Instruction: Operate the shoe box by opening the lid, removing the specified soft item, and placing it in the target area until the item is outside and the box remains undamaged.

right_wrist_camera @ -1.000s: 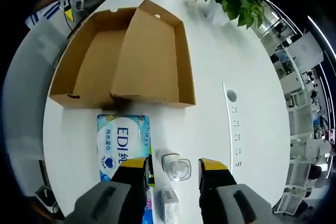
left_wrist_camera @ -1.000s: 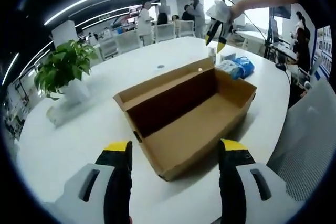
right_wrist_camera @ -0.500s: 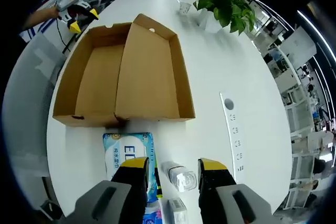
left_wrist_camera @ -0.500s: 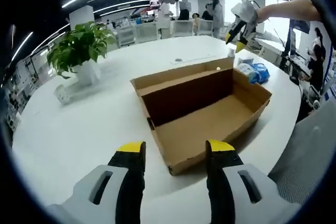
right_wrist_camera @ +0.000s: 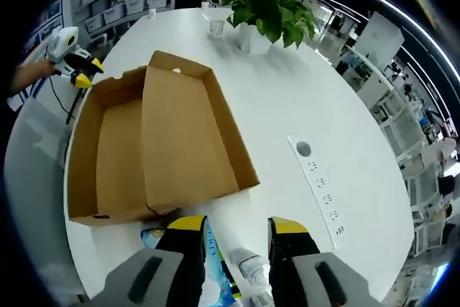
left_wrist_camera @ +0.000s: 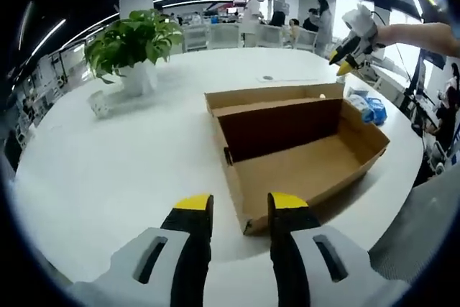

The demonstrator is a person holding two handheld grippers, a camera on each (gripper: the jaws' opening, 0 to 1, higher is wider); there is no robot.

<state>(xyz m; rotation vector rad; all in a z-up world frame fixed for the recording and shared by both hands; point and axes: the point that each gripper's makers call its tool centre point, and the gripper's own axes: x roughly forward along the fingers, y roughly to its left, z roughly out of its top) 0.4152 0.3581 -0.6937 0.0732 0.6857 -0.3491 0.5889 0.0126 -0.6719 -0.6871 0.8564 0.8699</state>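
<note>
The brown cardboard shoe box (left_wrist_camera: 298, 150) stands at centre right of the left gripper view on the white round desk (left_wrist_camera: 129, 156); its hinged lid (right_wrist_camera: 188, 138) is folded fully back and lies open beside the tray; the interior appears empty in both views. The blue-and-white soft tissue pack (left_wrist_camera: 366, 107) rests on the desk just beyond the far end of the box, at the right of the left gripper view; in the right gripper view it lies at bottom centre (right_wrist_camera: 215, 278), between that gripper's jaws, beside a clear plastic bottle (right_wrist_camera: 253, 267).

The left gripper (left_wrist_camera: 233, 210) hovers at bottom centre, jaws slightly apart, holding nothing; the right gripper (right_wrist_camera: 231, 226) likewise has jaws apart and empty.

Judged status: lid opened, item out of the box, box intact; whether the pack's position is the target area cannot be told. A green potted plant (left_wrist_camera: 133, 44) stands at upper left.
</note>
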